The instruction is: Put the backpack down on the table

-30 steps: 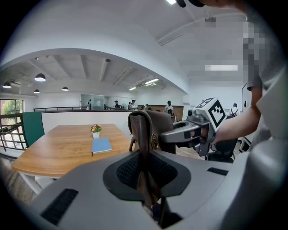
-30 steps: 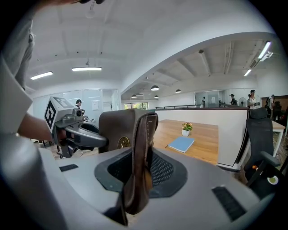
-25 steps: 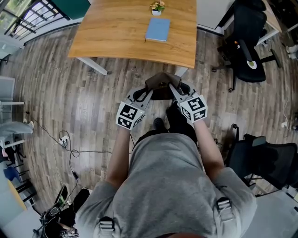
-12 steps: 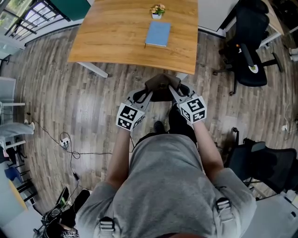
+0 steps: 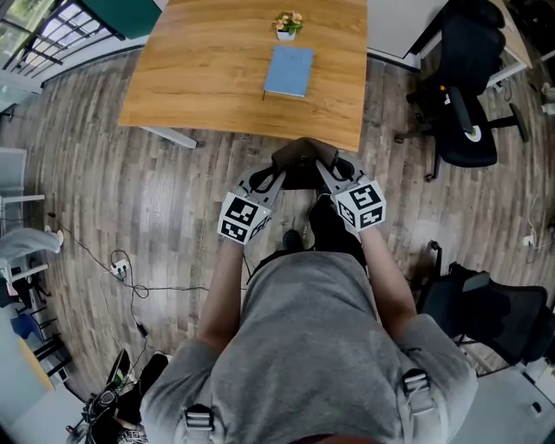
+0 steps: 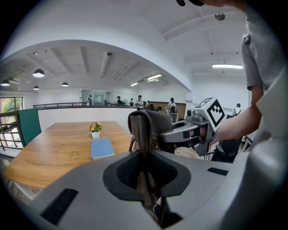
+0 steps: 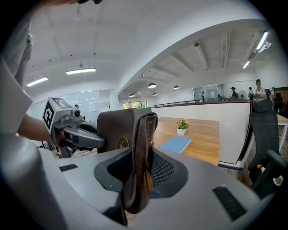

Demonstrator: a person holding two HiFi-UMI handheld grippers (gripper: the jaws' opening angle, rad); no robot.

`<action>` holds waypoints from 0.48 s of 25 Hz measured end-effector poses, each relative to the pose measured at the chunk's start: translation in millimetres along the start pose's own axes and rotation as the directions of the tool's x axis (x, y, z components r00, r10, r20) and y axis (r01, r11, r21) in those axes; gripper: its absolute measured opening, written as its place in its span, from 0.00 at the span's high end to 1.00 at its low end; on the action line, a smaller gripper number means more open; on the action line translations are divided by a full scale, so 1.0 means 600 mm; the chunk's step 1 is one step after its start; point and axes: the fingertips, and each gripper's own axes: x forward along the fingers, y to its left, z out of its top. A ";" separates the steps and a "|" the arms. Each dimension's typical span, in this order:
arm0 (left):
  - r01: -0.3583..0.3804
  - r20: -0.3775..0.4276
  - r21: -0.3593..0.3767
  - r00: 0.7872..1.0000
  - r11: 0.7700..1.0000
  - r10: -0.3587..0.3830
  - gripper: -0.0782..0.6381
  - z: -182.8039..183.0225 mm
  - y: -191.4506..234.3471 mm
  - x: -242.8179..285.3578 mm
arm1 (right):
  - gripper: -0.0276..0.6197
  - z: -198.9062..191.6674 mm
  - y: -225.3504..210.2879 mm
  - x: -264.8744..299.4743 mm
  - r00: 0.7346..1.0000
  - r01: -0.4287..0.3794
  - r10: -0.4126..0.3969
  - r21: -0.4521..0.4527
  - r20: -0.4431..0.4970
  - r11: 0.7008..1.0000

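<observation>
Brown leather backpack (image 5: 299, 159) is hanging in the air right at the desk's (image 5: 199, 78) near edge, not on it yet. The round gold badge (image 7: 122, 143) is too small to read. Both arms are stretched forward. The left tongs (image 5: 276, 179) are clamped tight on one strap (image 6: 145, 179), and the right tongs (image 5: 324, 169) on the other strap (image 7: 140, 166).

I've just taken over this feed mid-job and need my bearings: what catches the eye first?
The brown backpack hangs in the air by the near edge of the wooden table, with the left gripper and right gripper each shut on one of its straps. On the table lie a blue book and, beyond it, a small potted plant.
</observation>
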 end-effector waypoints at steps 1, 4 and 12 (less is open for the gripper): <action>0.002 -0.004 -0.002 1.000 1.000 -0.002 0.82 0.002 0.006 0.009 | 0.81 0.001 -0.010 0.006 1.000 0.000 0.000 0.004 -0.003 1.000; 0.002 -0.012 -0.010 1.000 1.000 -0.002 0.82 0.010 0.024 0.033 | 0.81 0.007 -0.033 0.023 1.000 -0.002 0.003 0.008 -0.010 1.000; -0.004 -0.024 -0.023 1.000 1.000 0.004 0.82 0.040 0.066 0.098 | 0.81 0.028 -0.104 0.062 1.000 -0.012 0.012 0.025 -0.024 1.000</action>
